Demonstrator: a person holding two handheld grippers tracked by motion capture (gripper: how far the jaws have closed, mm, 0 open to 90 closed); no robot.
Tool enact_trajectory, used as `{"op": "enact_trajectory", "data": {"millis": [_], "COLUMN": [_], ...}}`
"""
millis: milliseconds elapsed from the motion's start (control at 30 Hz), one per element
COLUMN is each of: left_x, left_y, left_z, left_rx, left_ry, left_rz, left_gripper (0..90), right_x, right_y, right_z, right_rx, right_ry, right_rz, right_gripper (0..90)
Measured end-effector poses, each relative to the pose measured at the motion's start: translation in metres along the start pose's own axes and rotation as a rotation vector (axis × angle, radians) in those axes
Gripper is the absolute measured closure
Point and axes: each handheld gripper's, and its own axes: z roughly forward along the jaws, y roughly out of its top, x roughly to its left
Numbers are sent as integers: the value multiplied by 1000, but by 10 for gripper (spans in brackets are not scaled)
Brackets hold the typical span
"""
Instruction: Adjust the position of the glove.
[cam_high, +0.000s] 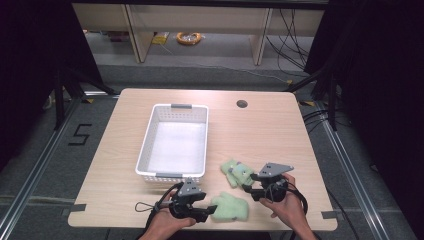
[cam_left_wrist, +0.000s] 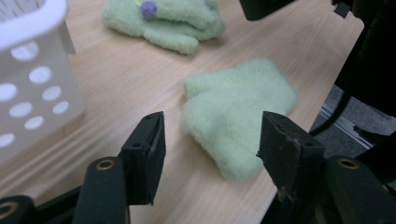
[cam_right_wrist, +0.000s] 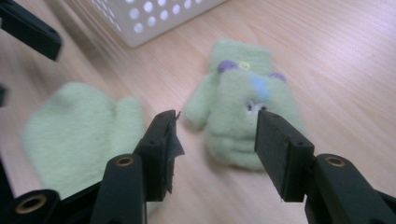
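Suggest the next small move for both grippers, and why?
Probably ease each gripper forward and close. The left gripper stands open around the plain mitten, the right gripper open before the face mitten; neither is gripped, and the white basket sits empty.

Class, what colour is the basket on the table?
White, the basket; the high view shows it best.

Bare tabletop is lying open across the right half of the high view and along the left edge. The white basket is blocking the centre-left. Near the bottom edge, two green mittens are lying just beside each other, crowding the strip between the left gripper and right gripper, both with fingers spread.
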Motion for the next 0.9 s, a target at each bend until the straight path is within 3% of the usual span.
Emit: {"op": "enact_trajectory", "data": {"millis": [33, 167, 233, 300, 400, 533, 567, 700, 733, 767, 800, 900], "left_x": [-1, 1, 2, 4, 6, 7, 9, 8, 8, 8, 8, 8], "left_y": [-1, -4, -5, -7, -10, -12, -12, -13, -13, -13, -13, -14], "left_z": [-1, -5, -7, -9, -11, -13, -14, -13, -13, -13, -13, -12], "left_rx": [-4, 1, 0, 5, 2, 8, 21, 9, 17, 15, 18, 20], "left_ry": [0, -2, 5, 4, 8, 11, 9, 6, 8, 8, 9, 9], "left_rz": [-19, -17, -28, -33, -58, -60, -35, -52, -48, -50, -53, -51], "left_gripper": [394, 370, 354, 346, 338, 332, 331, 330, 330, 329, 330, 332], "right_x": [-3, -10, -12, -13, -14, -16, -17, -18, -19, -20, -18, -21], "right_y": [3, 10, 15, 19, 24, 30, 31, 33, 33, 31, 31, 32], "right_z": [3, 18, 23, 30, 36, 48, 51, 58, 62, 65, 66, 66], "right_rx": [9, 27, 65, 54, 68, 84, 91, 110, 161, 148, 169, 178], "right_ry": [-2, -20, -16, -15, -7, -12, -14, -22, -23, -23, -26, -32], "right_rz": [-16, -44, -57, -75, -67, -78, -77, -67, -59, -80, -52, -65], "right_gripper": [497, 495, 499, 504, 503, 500, 500, 486, 502, 516, 538, 685]}}
